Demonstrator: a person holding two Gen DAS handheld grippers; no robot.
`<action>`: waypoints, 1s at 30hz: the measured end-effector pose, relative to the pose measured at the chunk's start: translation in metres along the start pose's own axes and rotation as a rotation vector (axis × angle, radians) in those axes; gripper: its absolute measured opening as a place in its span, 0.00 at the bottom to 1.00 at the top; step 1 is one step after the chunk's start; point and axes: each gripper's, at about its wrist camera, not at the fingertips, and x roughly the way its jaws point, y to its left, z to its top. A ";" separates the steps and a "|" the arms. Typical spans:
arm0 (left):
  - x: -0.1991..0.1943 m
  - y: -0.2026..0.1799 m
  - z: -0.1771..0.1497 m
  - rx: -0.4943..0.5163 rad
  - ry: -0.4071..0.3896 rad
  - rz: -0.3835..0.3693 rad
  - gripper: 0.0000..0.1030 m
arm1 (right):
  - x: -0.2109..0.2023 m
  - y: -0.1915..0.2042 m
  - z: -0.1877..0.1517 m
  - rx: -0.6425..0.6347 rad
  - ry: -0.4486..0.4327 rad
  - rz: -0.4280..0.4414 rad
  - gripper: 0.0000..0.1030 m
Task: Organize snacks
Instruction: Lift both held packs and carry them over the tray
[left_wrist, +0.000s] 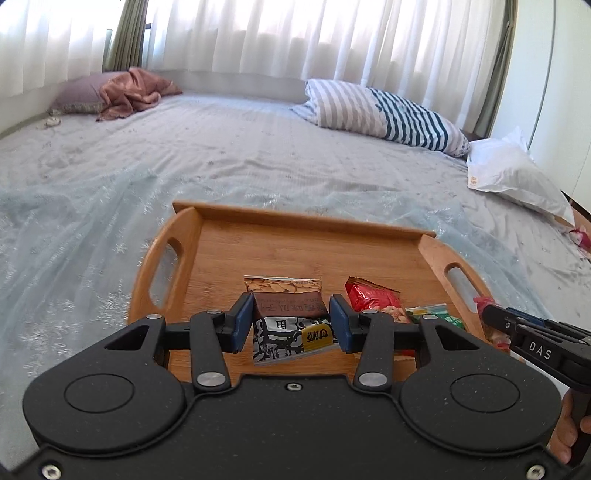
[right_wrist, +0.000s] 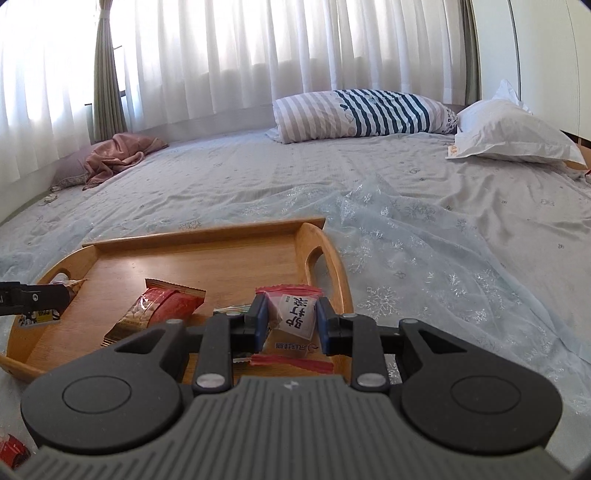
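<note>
A wooden tray (left_wrist: 314, 243) with handle slots lies on the bed; it also shows in the right wrist view (right_wrist: 207, 254). My left gripper (left_wrist: 290, 321) is shut on a brown and silver snack packet (left_wrist: 288, 317) over the tray's near part. A red snack packet (left_wrist: 373, 299) and a green packet (left_wrist: 436, 314) lie on the tray to its right. My right gripper (right_wrist: 290, 325) is shut on a pink-edged white snack packet (right_wrist: 295, 321) above the tray's right end. The red packet (right_wrist: 162, 310) lies to its left. The right gripper also shows at the left wrist view's right edge (left_wrist: 491, 314).
The bed has a pale blue sheet with a sheer snowflake cloth (right_wrist: 424, 280) under and around the tray. A striped pillow (right_wrist: 362, 112) and a white pillow (right_wrist: 513, 129) lie at the head. A pink blanket (right_wrist: 118, 155) lies far left by the curtains.
</note>
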 end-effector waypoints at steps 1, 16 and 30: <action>0.005 -0.001 0.000 0.001 0.009 0.005 0.41 | 0.004 -0.001 0.001 0.009 0.010 0.005 0.31; 0.046 -0.017 -0.010 0.030 0.037 0.009 0.41 | 0.036 0.001 0.001 0.014 0.087 0.027 0.31; 0.054 -0.024 -0.016 0.041 0.051 -0.002 0.41 | 0.037 0.004 0.000 0.005 0.096 0.037 0.30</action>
